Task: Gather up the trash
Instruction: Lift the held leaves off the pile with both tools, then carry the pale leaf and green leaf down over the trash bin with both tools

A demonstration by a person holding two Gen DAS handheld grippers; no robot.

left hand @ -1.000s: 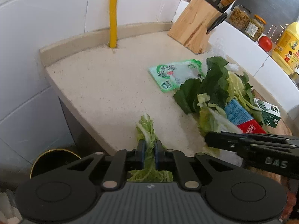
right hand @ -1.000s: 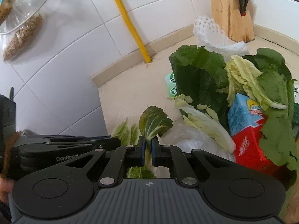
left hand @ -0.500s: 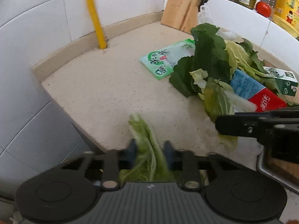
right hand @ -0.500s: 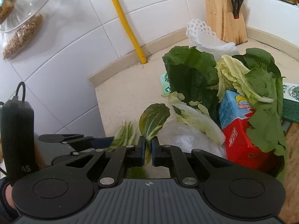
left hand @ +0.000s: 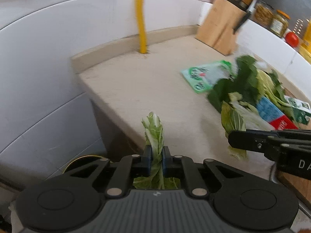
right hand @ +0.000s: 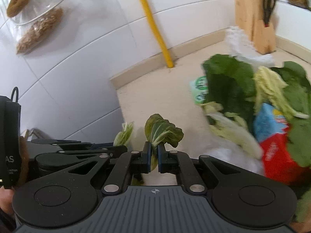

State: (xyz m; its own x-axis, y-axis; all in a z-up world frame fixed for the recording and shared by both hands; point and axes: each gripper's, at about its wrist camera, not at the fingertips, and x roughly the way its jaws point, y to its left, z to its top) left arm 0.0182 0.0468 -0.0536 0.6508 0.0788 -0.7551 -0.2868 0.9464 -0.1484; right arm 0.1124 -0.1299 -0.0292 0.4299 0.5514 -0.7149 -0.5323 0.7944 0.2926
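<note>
Left hand-held gripper (left hand: 155, 160), bottom centre: jaws closing on pale cabbage leaf (left hand: 154, 134). Right hand-held gripper (right hand: 153, 156) clenched on dark leaf (right hand: 162, 133). Trash pile (left hand: 250, 97), blurred, right side of bench (left hand: 147, 89); probably bin (left hand: 83, 162) lower left.

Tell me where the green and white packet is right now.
The green and white packet lies flat on the counter, right of centre in the left wrist view, touching the leaf pile, before the knife block.

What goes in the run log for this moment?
left gripper: closing on pale leaf | right gripper: shut on dark leaf | pile remains
</note>
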